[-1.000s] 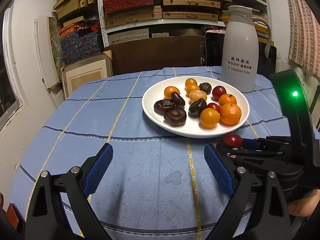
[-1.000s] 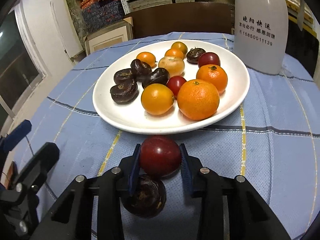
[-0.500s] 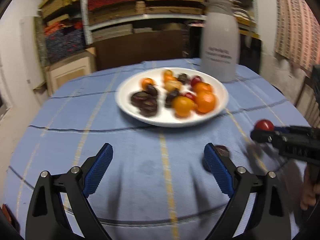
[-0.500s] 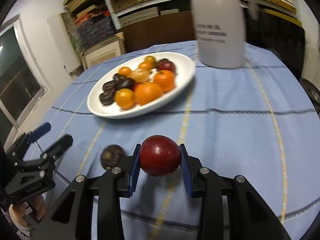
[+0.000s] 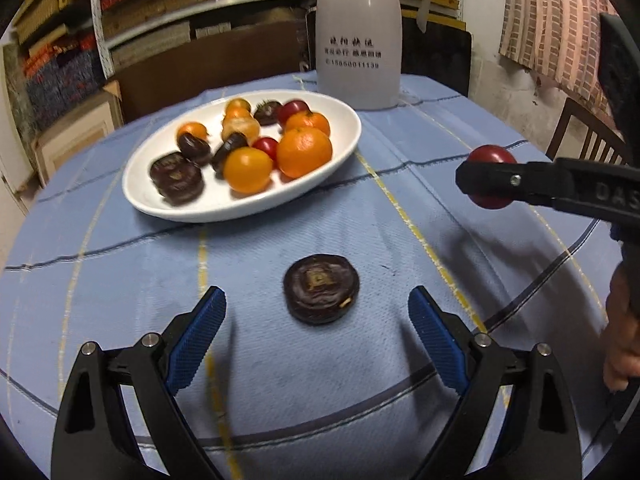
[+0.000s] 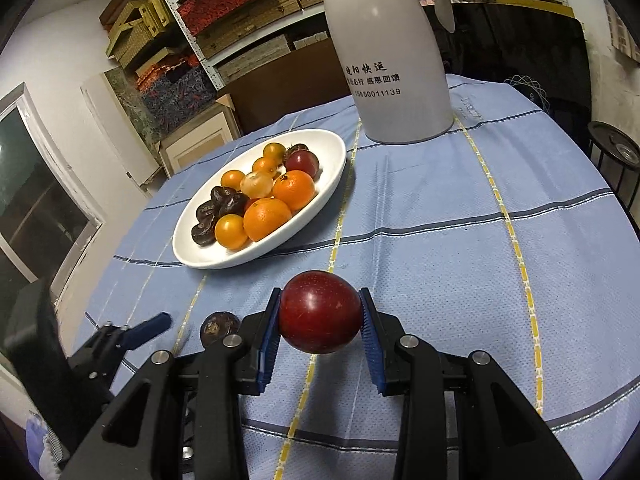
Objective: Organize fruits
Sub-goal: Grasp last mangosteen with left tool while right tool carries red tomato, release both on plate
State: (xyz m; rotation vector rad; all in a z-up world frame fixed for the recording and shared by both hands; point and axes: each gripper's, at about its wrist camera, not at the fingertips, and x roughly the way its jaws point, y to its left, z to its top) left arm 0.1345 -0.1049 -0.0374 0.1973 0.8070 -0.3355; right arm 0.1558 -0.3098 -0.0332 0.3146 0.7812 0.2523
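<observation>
My right gripper (image 6: 320,334) is shut on a dark red plum (image 6: 318,312) and holds it above the blue cloth; the left wrist view shows that plum (image 5: 490,156) at the right, clamped from the side. A flat dark brown fruit (image 5: 321,294) lies alone on the cloth. My left gripper (image 5: 316,334) stands open just in front of it, one blue pad on each side, not touching. In the right wrist view the same brown fruit (image 6: 219,328) lies left of my fingers. A white plate (image 5: 200,212) behind holds oranges, red plums and several dark brown fruits.
A tall grey-white thermos (image 5: 358,36) stands behind the plate near the far edge of the round table (image 5: 500,104). A wooden chair (image 5: 580,132) stands at the right. Shelves with boxes fill the back wall. A hand (image 5: 624,344) holds the right gripper's handle.
The right gripper carried the red plum away from the plate's front rim to the right. The left gripper moved right and down toward the lone brown fruit, which now lies between its open fingers.
</observation>
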